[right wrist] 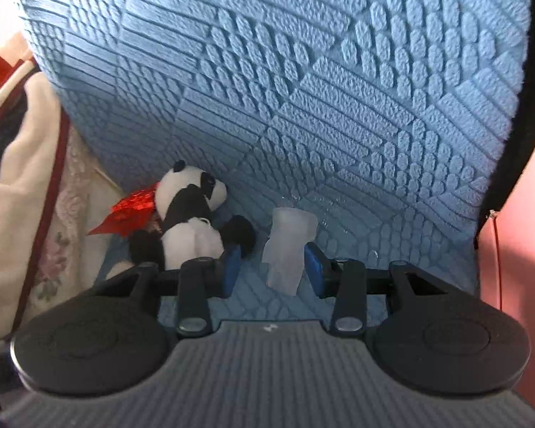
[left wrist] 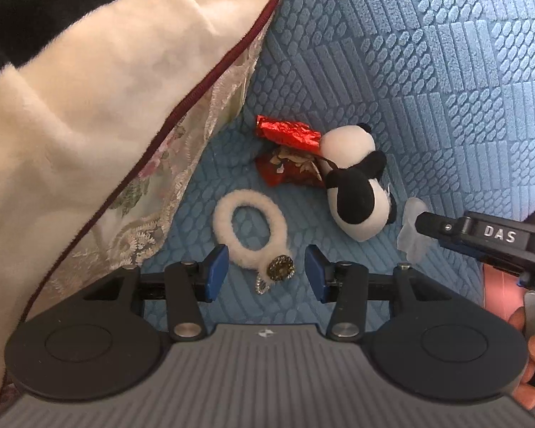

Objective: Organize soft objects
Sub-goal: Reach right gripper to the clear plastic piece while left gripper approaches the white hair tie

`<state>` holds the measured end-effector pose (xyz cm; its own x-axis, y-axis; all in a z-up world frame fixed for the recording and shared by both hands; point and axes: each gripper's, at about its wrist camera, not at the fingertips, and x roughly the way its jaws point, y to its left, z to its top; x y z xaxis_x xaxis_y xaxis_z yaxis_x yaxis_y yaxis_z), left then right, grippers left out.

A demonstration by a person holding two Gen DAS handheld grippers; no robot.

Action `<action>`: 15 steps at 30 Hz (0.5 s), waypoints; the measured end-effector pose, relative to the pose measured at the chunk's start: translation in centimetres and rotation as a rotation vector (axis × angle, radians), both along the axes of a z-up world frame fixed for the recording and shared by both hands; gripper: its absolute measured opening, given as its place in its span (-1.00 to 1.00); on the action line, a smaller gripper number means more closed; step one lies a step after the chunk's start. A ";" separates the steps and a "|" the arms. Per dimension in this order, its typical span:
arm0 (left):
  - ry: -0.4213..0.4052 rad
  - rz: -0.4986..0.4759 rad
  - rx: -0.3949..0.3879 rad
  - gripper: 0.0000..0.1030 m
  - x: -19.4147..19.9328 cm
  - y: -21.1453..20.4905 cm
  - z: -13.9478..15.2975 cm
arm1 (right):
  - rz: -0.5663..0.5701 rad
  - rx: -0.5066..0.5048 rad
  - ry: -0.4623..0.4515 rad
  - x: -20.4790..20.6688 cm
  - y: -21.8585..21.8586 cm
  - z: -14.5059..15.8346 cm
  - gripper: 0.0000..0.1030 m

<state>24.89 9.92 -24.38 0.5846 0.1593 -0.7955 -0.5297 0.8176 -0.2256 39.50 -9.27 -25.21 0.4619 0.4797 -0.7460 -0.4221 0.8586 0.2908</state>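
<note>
Beyond both claws spreads the blue textured cushion [right wrist: 303,89], which bears the soft things. Ahead of the right gripper [right wrist: 271,267] lies the panda plush [right wrist: 189,221], its half-open jaws flanking an unpinched translucent piece [right wrist: 289,249]. The left gripper [left wrist: 266,273] tilts downward, half-open, straddling the fluffy white ring [left wrist: 249,228].

Blue textured seat cushion [left wrist: 392,82] with small soft things on it.
A white fluffy hair ring [left wrist: 248,230] lies near a toy panda [left wrist: 356,192], red foil wrappers [left wrist: 289,149], a frosted clear piece [right wrist: 290,249] and a cream pillow [left wrist: 100,100].
</note>
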 end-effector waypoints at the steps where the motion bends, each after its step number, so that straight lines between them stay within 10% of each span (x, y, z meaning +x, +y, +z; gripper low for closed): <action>1: -0.002 -0.001 0.007 0.04 0.1 0.0 -0.1 | -0.001 -0.028 0.002 0.2 0.3 -0.3 -0.18; 15: 0.053 -0.016 0.088 0.03 1.4 -1.6 -1.7 | 0.019 -0.032 0.025 1.7 1.8 -3.0 -0.16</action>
<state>26.31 8.30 -26.11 0.5448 0.2210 -0.8089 -0.5259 0.8415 -0.1242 41.24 -7.47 -28.17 0.4337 0.4638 -0.7725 -0.4315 0.8596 0.2739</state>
